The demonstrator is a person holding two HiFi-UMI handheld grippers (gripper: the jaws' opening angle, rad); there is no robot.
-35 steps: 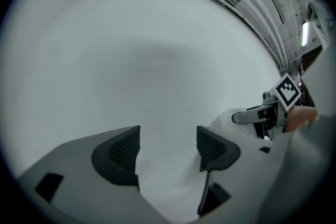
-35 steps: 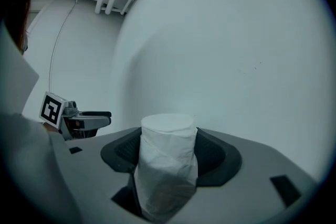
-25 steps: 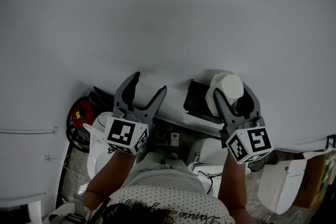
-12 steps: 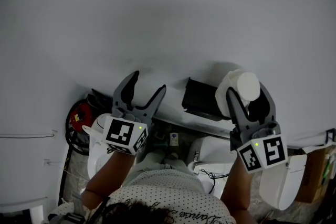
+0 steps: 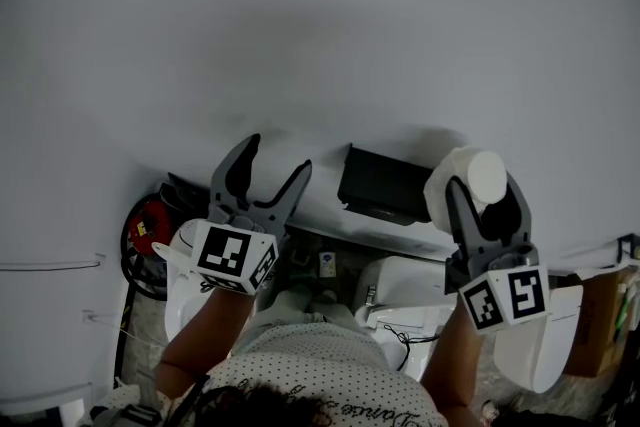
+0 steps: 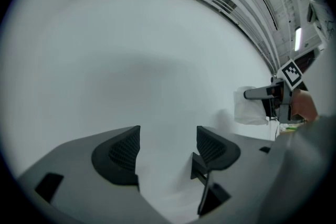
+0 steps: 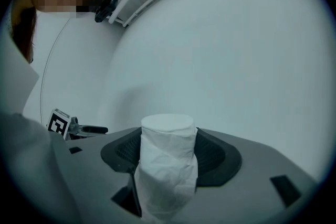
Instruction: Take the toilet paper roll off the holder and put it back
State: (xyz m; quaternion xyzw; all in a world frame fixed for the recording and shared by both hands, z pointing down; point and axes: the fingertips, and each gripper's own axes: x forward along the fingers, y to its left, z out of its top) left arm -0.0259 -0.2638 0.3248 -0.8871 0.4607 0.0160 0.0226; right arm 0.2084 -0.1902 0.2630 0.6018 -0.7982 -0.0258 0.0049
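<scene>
The white toilet paper roll is held clear of the wall, to the right of the black holder. My right gripper is shut on it, a pad pressing each side. In the right gripper view the roll stands upright between the dark pads, with loose paper wrapped round it. My left gripper is open and empty, left of the holder, pointing at the white wall. The left gripper view shows its jaws apart with only wall between them, and the roll far to the right.
The white wall fills most of the head view. Below are a white toilet, another white fixture at the right, and a red object with black cable at the left. The person's dotted shirt is at the bottom.
My right gripper has carried the roll to the right and slightly down, away from the holder, whose front now shows fully. The left gripper has barely moved.
</scene>
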